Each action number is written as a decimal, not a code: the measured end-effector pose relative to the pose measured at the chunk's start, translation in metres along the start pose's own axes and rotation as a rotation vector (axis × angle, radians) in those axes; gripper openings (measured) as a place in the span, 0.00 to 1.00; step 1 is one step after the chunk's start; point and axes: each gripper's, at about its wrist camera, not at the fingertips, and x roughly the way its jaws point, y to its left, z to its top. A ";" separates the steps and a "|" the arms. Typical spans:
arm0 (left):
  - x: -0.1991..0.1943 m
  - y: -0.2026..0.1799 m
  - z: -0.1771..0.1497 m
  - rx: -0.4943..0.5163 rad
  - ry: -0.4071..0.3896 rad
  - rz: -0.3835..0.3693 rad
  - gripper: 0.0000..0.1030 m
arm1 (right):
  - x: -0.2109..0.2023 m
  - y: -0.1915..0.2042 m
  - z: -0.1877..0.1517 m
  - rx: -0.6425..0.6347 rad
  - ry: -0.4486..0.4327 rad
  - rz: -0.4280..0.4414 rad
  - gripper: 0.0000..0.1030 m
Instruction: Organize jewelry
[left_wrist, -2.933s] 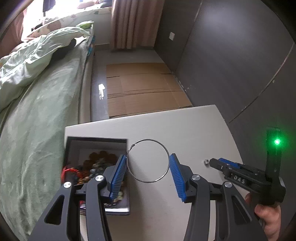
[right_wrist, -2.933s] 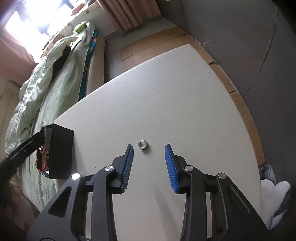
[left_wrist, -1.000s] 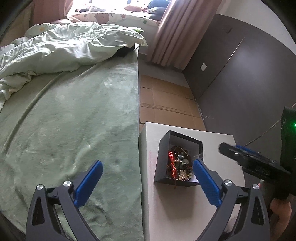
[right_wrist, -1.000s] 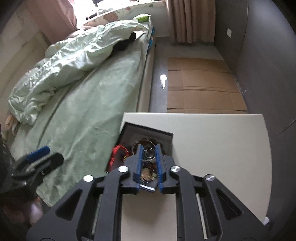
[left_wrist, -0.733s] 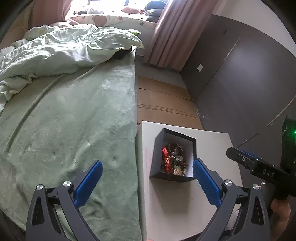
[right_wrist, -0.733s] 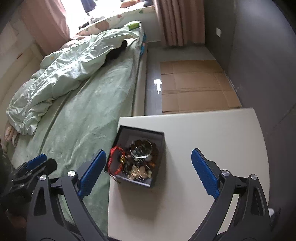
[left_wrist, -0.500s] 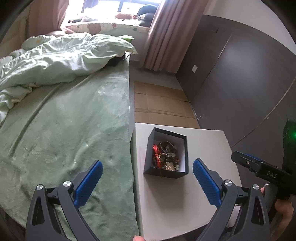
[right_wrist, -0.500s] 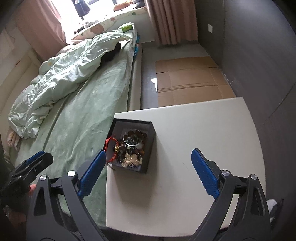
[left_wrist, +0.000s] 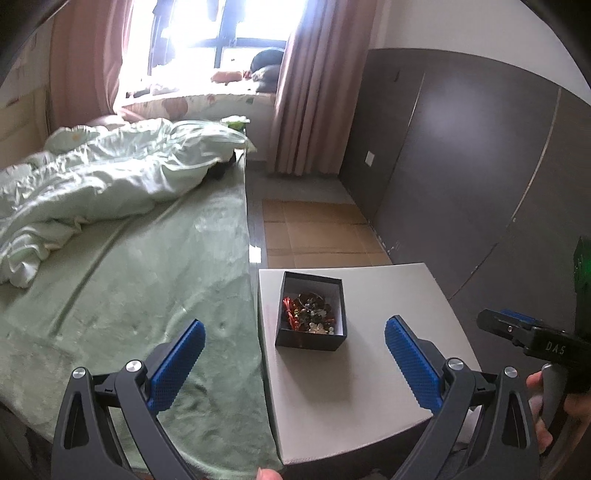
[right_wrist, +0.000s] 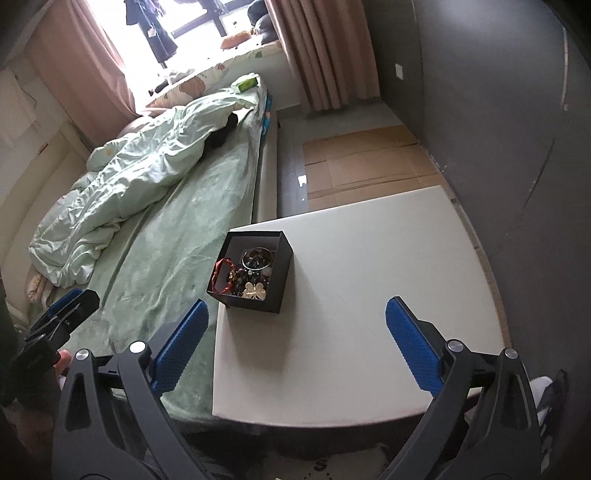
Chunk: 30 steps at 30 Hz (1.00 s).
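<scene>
A black open box (left_wrist: 309, 340) of mixed jewelry (left_wrist: 308, 314) stands on the white table (left_wrist: 369, 376) near its left edge by the bed. My left gripper (left_wrist: 294, 324) hovers high above and short of the box, open wide, with nothing between its blue pads. In the right wrist view the same box (right_wrist: 251, 304) holds a red bracelet, beads, a silver hoop and a gold flower piece (right_wrist: 255, 290). My right gripper (right_wrist: 297, 305) is also well back from the box; its jaws are opening and nothing is between them.
A bed (left_wrist: 129, 277) with a green blanket and rumpled duvet runs along the table's left side. Flattened cardboard (left_wrist: 317, 232) lies on the floor beyond the table. A dark panelled wall (left_wrist: 461, 166) stands to the right. A person's hand (left_wrist: 554, 406) holds the right gripper's handle.
Both grippers have drawn back and up from the box, which now looks smaller. The right gripper, nearly shut over the box a second ago, has spread wide, leaving a small ring in the box.
</scene>
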 end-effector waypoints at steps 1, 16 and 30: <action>-0.009 -0.004 -0.002 0.007 -0.011 -0.003 0.92 | -0.007 -0.001 -0.004 0.000 -0.009 -0.001 0.94; -0.088 -0.031 -0.043 0.047 -0.114 0.005 0.92 | -0.096 -0.016 -0.049 0.000 -0.138 -0.020 0.95; -0.137 -0.037 -0.088 0.081 -0.183 0.024 0.92 | -0.136 -0.028 -0.111 0.004 -0.212 -0.048 0.95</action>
